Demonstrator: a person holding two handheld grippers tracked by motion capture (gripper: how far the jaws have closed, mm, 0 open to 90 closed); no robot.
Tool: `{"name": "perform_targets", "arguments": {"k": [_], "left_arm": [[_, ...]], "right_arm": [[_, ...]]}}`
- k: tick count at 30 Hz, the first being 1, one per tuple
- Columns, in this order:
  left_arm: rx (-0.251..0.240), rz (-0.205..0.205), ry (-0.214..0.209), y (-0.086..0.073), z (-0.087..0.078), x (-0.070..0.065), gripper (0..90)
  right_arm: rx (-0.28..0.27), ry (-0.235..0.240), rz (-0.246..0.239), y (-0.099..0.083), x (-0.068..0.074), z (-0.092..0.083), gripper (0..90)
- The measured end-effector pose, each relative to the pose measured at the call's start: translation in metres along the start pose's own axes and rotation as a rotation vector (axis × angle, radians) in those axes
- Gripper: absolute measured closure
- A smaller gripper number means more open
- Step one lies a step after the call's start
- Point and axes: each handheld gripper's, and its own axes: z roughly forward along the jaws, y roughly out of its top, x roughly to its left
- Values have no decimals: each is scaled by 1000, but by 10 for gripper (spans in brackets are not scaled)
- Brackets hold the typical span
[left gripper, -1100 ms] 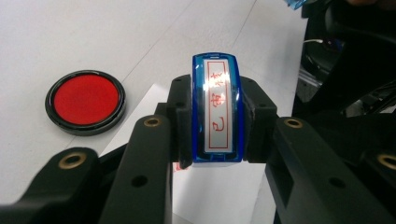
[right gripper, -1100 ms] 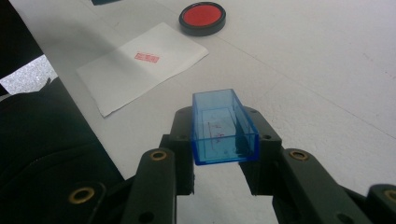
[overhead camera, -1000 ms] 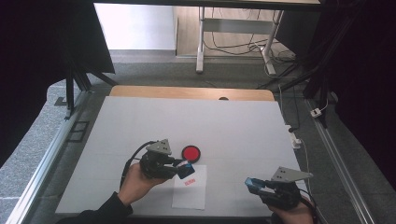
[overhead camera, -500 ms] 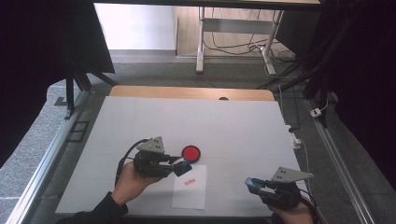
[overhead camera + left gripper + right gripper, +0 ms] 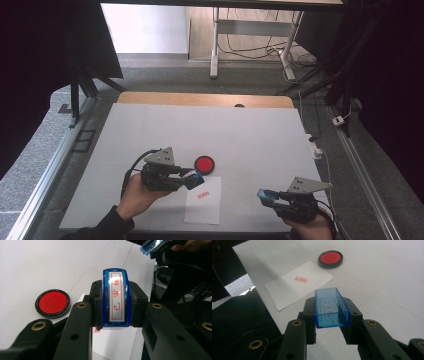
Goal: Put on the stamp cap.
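Since a second ago my left claw [image 5: 196, 179] has drifted slightly toward the bench's left with the stamp [image 5: 116, 298] clenched: blue body, silver face, red characters. It hovers between the red ink pad [image 5: 204, 164] and the stamped paper [image 5: 204, 201]. My right claw [image 5: 265, 196] grips its clear blue cap [image 5: 331, 307].

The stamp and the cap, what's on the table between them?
In the high view, the paper sheet with its red print lies between the stamp and the cap, with bare table beyond its edge.
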Motion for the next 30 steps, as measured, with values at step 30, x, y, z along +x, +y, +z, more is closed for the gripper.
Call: {"name": "perform_targets", "arguments": {"k": [30], "left_arm": [[29, 3, -19, 0, 0, 2, 695]], "right_arm": [[16, 193, -122, 36, 25, 45, 686]]}}
